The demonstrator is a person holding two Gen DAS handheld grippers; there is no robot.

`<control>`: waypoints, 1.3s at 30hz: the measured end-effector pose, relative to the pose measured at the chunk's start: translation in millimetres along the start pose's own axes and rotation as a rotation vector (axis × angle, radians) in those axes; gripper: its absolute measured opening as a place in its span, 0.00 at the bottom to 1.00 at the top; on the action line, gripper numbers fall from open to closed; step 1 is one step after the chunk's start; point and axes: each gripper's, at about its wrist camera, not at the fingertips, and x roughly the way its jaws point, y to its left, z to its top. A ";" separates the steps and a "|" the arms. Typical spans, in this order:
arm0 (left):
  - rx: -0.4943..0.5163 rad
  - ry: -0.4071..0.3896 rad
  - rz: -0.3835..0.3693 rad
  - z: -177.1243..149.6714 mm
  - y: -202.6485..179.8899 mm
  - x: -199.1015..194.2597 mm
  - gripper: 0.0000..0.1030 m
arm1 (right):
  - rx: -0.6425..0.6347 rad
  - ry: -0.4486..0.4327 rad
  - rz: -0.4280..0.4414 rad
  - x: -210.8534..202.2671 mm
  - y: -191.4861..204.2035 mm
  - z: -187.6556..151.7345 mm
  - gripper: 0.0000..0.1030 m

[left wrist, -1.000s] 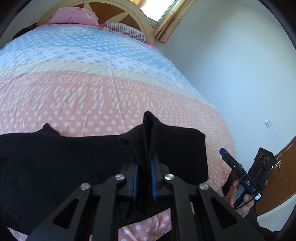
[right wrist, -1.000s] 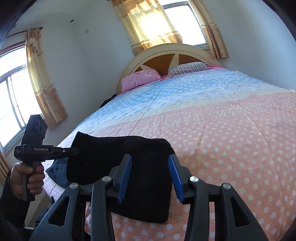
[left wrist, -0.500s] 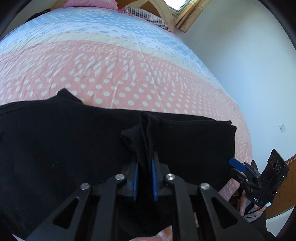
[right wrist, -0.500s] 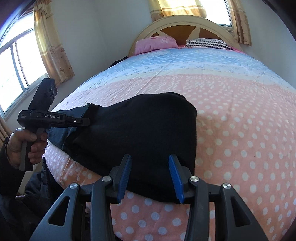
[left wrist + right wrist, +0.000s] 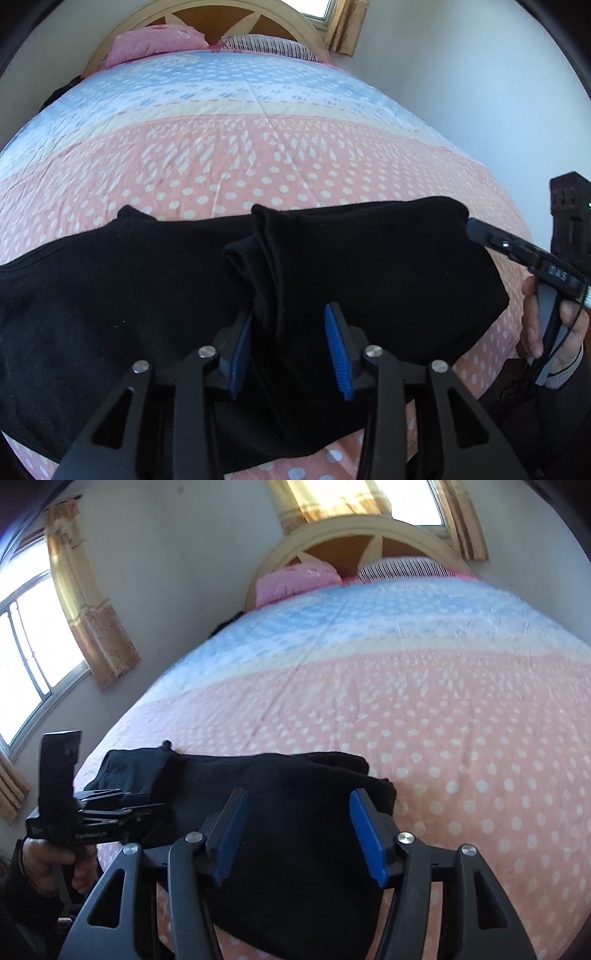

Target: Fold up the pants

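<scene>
— While the black pants (image 5: 369, 280) lie across the foot of the bed (image 5: 258, 155), where are the two grippers?

— On the left of the pants, the left gripper (image 5: 291, 350) points down over the cloth. Its jaws have just been opening. A raised ridge of the black fabric runs up between the blue pads (image 5: 338, 350); the right pad stands clear of it, and I cannot tell whether the left pad touches. So it has let go, with the fold between the fingers.

— And the pants themselves?

— They are folded over, a doubled dark slab stretched sideways along the bed's near edge, on the pink dotted part of the cover. Their right end stops short of the bed's right side.

— The other gripper?

— At the right end of the pants, the right gripper (image 5: 301, 834) hovers just above them, held by the right hand (image 5: 550, 328). Its jaws have been opening too and stand wide, nothing pinched between its pads, only the black cloth lying underneath. From its own camera the left hand (image 5: 51, 864) shows at the pants' far left end, wrapped around the left gripper's handle.

— Beyond the pants?

— Pink cover, then a cream band, then blue, up to a pink pillow (image 5: 295, 579) and a striped pillow (image 5: 402, 566) against the arched headboard (image 5: 354, 535).
</scene>
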 end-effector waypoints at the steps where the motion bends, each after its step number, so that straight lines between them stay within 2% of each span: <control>1: 0.005 -0.001 0.001 0.4 -0.9 0.3 0.42 | 0.015 -0.003 0.018 2.1 -4.8 -1.4 0.57; 3: 0.020 -0.004 0.005 -0.9 -2.7 1.3 0.47 | 0.016 -0.023 0.031 -4.1 -5.8 -2.1 0.57; 7: 0.041 -0.011 0.023 -0.8 -6.9 2.8 0.51 | -0.015 -0.137 -0.023 -31.7 8.2 -1.3 0.57; 11: 0.054 -0.016 0.034 -3.0 -10.2 1.3 0.56 | -0.087 -0.175 0.055 -47.2 37.9 -11.4 0.57; 16: 0.049 -0.020 0.027 -6.1 -8.2 -1.1 0.56 | -0.225 -0.090 0.124 -35.1 75.8 -37.5 0.57; 19: 0.046 -0.025 0.025 -8.2 -8.1 -2.3 0.57 | -0.272 -0.026 0.103 -18.8 85.6 -50.7 0.57; 21: 0.049 -0.030 0.024 -9.4 -8.3 -2.5 0.58 | -0.272 0.054 0.086 -2.3 84.8 -58.4 0.57; 24: 0.053 -0.037 0.018 -11.0 -8.4 -3.1 0.61 | -0.304 0.047 0.065 -0.7 86.9 -64.4 0.57; 30: 0.069 -0.046 0.023 -9.3 -8.4 -12.5 0.65 | -0.277 0.053 0.081 -4.4 82.5 -65.9 0.57; 32: 0.090 -0.100 0.061 -6.6 0.3 -29.8 0.66 | -0.271 0.039 0.086 -8.6 82.4 -65.8 0.57; 35: 0.090 -0.163 0.195 -4.0 38.1 -57.5 0.78 | -0.271 -0.007 0.114 -14.4 87.4 -63.5 0.57; 39: -0.013 -0.144 0.362 -8.5 119.6 -78.0 0.78 | -0.303 -0.024 0.112 -16.0 98.2 -65.8 0.57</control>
